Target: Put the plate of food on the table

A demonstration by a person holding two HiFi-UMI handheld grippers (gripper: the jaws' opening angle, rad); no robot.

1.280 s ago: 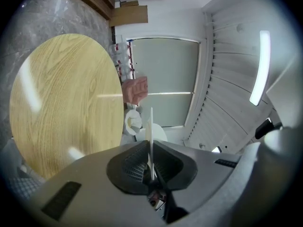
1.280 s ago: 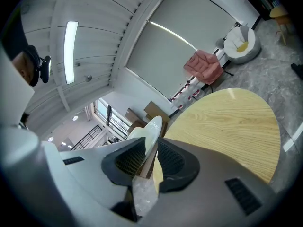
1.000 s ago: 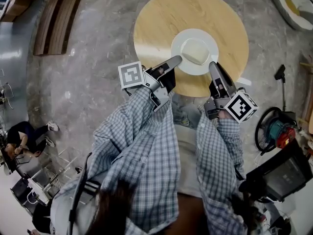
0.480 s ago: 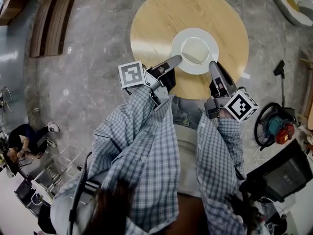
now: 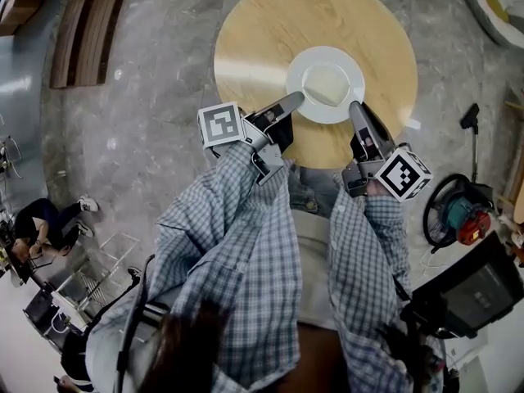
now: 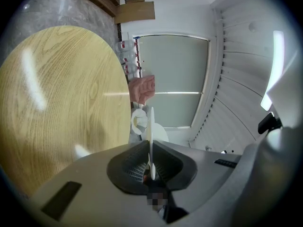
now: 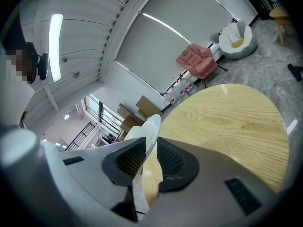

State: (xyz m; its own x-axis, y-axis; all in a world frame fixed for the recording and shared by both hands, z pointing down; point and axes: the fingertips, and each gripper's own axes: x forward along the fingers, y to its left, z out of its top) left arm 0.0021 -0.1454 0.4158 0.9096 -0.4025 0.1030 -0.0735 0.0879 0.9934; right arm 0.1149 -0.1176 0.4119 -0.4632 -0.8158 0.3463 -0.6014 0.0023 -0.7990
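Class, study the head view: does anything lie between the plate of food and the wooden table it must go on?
Nothing visible does: the table shows bare wood all round the plate.

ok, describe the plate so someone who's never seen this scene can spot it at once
Find the round light-wood table on the grey stone floor. Over its near side is a round white plate, with the left gripper and right gripper each shut on its rim. It is the only dish in view, with a pale block of food on it.
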